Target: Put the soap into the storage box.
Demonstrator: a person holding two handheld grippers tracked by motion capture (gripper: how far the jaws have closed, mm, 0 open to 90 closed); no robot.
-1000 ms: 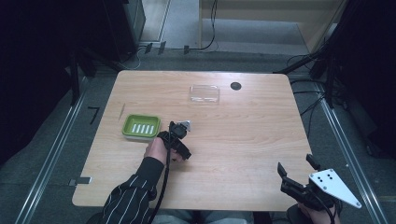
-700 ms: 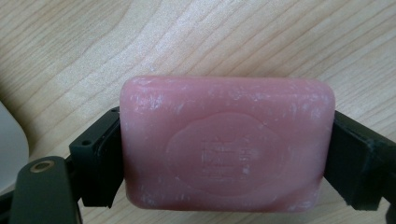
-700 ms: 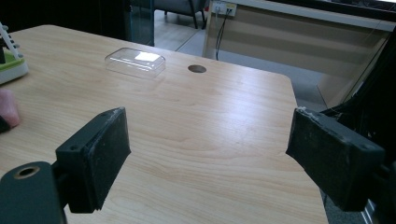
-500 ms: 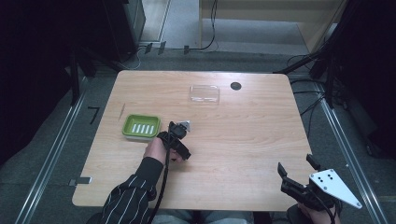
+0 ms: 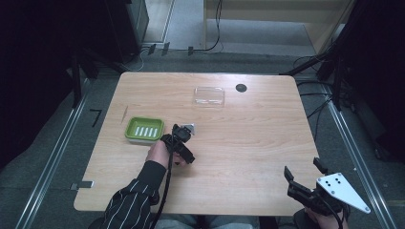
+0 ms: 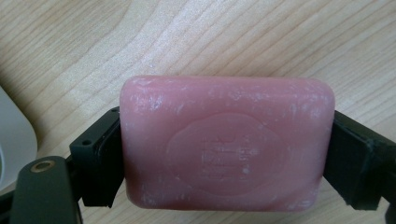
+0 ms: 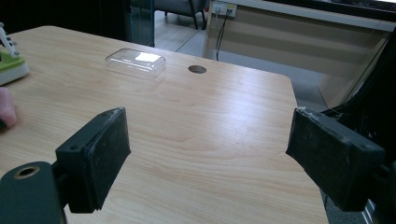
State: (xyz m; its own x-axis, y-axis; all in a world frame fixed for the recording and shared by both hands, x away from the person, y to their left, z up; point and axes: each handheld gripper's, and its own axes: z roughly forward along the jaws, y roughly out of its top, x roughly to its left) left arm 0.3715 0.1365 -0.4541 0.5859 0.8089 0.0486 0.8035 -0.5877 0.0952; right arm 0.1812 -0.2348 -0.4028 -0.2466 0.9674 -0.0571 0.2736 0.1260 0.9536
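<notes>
soap bar (image 6: pixel 226 144): lower edge runs close to the frame bottom in the left gripper view; embossed stamp on its face too soft to read; both short ends covered by the jaw pads.
soap bar, high view: too small to make out; a pale patch at the left gripper (image 5: pixel 184 135) tips, mostly hidden by the gripper body.
soap dish (image 6: pixel 14 140): cut by the left frame edge, a white curved rim in sight.
right gripper (image 7: pixel 208 156): jaw bases cut off at the bottom and right edges.
person's sleeve (image 5: pixel 129 205): cut by the bottom edge.
</notes>
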